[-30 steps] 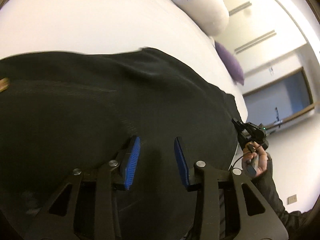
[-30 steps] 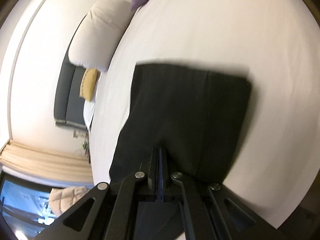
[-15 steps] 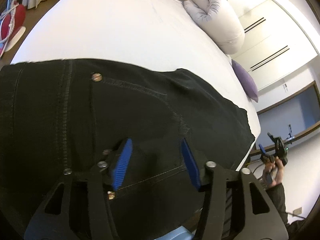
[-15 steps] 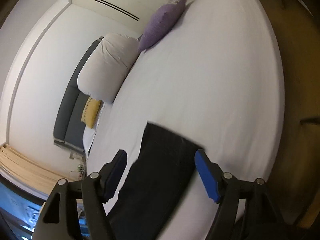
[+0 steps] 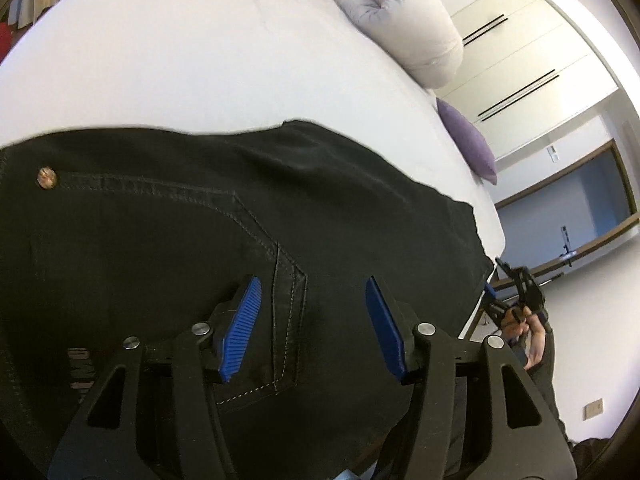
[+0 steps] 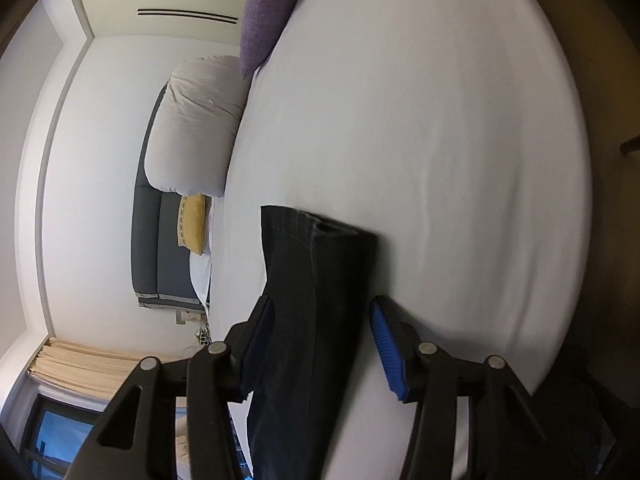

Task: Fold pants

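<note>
White bed (image 5: pixel 200 60), black pants (image 5: pixel 160 240), purple pillow (image 6: pixel 268 12)

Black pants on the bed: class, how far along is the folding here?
Done: the black pants lie flat on the white bed, their leg hems stacked. In hand: nothing. The left tool hovers open over the pocket seam; the right tool is closing, with the legs between its pads but not pinched. Left: folding legs toward waist.
</note>
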Demonstrator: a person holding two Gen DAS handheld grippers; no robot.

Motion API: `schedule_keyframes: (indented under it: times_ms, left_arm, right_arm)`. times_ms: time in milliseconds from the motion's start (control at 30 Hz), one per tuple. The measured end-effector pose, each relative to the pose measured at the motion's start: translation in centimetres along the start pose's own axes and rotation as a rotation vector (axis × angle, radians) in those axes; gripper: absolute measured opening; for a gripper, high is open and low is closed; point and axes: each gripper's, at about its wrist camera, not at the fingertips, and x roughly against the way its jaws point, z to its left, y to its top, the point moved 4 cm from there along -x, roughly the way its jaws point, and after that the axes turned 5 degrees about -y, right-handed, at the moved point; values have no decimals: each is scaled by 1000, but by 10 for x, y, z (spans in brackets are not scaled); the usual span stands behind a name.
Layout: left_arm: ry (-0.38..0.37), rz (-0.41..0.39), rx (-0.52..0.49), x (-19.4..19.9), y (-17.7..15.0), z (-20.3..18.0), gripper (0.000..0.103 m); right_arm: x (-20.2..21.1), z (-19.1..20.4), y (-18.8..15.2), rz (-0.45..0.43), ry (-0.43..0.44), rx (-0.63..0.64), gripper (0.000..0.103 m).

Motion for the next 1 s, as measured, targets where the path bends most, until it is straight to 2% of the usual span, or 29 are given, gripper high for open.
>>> schedule_keyframes:
  times_ms: [133, 233, 300, 367, 400, 533, 700, 767, 867, 1000]
  left_arm:
    - [-32, -5, 50, -5, -4, 12, 52]
    - [-7, 1, 35, -4, -7, 18, 43]
    - [0, -1, 35, -10, -8, 17, 40]
    - [3, -5, 46, -9, -10, 22, 32]
    - [6, -5, 49, -9, -10, 23, 32]
    - [2, -3, 54, -8, -10, 25, 32]
    - [3, -4, 56, -7, -10, 26, 32]
    - [3, -6, 57, -8, -10, 26, 32]
    - [4, -7, 61, -8, -10, 26, 32]
    - [6, -12, 71, -7, -9, 24, 32]
  right_arm:
    - [-17, 5, 8, 0, 11, -25, 49]
    - [-23, 4, 14, -4, 22, -43, 39]
    - [-28, 6, 16, -3, 16, -36, 26]
    - [-30, 5, 17, 3, 21, -33, 16]
    - [-32, 5, 17, 6, 21, -33, 13]
    - [-32, 6, 14, -9, 25, -22, 11]
    - [-26, 25, 7, -42, -20, 63, 10]
    - [-23, 50, -4, -54, -52, 172, 10]
    - [-23, 97, -37, -34, -124, 442, 10]
    - [-42, 155, -136, 54, -273, 968, 10]
